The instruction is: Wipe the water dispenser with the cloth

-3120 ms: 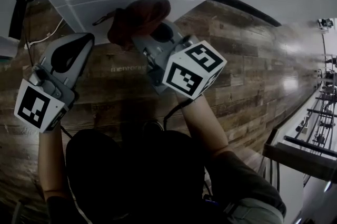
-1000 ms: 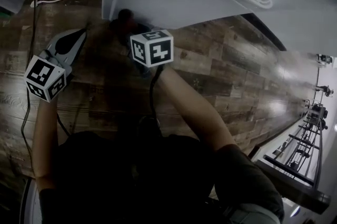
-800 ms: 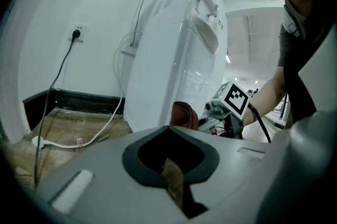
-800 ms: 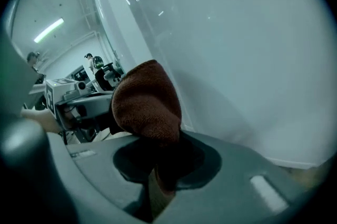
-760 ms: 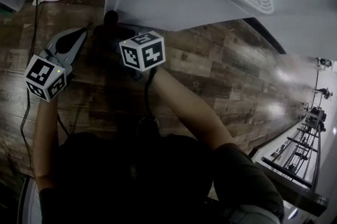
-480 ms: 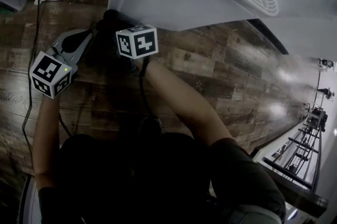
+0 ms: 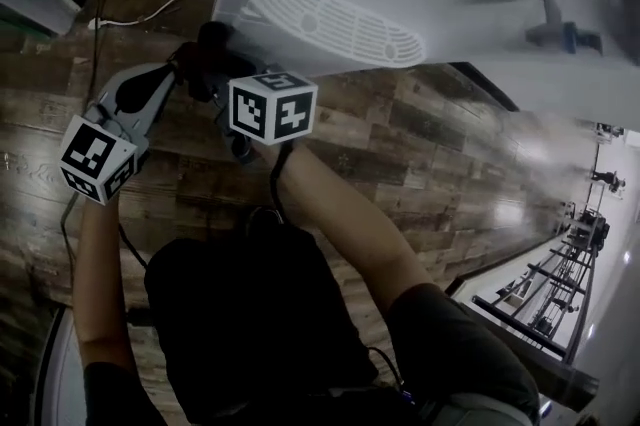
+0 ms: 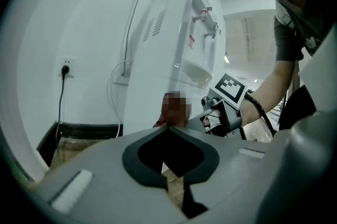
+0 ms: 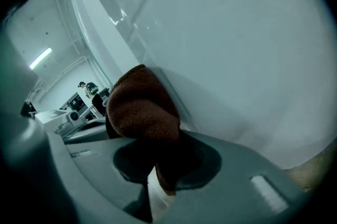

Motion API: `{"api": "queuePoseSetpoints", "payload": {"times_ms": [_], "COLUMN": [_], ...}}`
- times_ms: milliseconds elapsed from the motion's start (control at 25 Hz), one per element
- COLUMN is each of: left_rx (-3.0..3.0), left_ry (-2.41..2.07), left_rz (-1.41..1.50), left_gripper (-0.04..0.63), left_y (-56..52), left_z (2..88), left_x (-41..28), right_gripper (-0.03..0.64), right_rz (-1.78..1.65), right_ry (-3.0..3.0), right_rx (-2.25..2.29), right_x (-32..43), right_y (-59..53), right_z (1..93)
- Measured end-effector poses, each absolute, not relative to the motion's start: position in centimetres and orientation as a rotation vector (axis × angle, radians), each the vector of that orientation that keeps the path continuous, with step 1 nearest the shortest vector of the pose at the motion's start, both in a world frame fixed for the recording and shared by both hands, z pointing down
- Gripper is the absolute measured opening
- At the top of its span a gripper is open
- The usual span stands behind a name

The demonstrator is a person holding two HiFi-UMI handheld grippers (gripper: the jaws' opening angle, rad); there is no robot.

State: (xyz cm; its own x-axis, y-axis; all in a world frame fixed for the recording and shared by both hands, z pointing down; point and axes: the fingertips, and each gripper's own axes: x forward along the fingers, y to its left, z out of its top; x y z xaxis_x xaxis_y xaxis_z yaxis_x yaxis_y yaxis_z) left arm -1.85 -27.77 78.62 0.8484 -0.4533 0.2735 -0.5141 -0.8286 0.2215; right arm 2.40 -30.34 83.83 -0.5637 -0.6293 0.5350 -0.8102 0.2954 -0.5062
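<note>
Right gripper view shows the right gripper (image 9: 156, 140) clamping the cloth (image 9: 141, 107), likely soft and light, by its bunched middle at the water dispenser (image 9: 242, 49), while the left gripper (image 8: 169, 126) is closed, empty.

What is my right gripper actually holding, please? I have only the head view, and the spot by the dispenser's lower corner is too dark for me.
Observer: The right gripper view shows the right gripper shut on a brown cloth, with the cloth's bunched end up against the white water dispenser.
Operator: Thank you. Is the left gripper carrying anything?
Observer: No. In the left gripper view, the left gripper has its jaws together with nothing between them.
Operator: Is anything plugged in nearby?
Observer: Yes. The left gripper view shows a black plug in a wall socket beside the dispenser. I cannot tell whose cord it is.
</note>
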Motion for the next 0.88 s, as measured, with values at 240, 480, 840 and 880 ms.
{"api": "queuePoseSetpoints", "payload": {"times_ms": [240,480,840,880], "left_rx": [2.704,2.685,2.705,2.709], "left_ry": [-0.743,-0.731,-0.733,-0.730], "left_rz": [0.295,0.280,0.266,0.260], "left_gripper": [0.017,0.017,0.017,0.017], "left_y": [-25.8,-25.0,-25.7,-25.7], "left_z": [68.4,58.2,46.1,45.2], "left_x": [-2.6,-3.4,-3.5,-3.5], "right_gripper": [0.061,0.061,0.061,0.061], "right_rz": [1.169,1.240,1.247,1.248], "right_ry": [-2.303,-2.258,-2.272,-2.280], "right_rx": [1.375,1.428,1.393,1.392], "right_x": [2.5,2.6,1.5,1.4], "right_y": [-29.9,-29.3,-29.1,-29.1], "right_z": [73.3,63.8,51.5,50.2]}}
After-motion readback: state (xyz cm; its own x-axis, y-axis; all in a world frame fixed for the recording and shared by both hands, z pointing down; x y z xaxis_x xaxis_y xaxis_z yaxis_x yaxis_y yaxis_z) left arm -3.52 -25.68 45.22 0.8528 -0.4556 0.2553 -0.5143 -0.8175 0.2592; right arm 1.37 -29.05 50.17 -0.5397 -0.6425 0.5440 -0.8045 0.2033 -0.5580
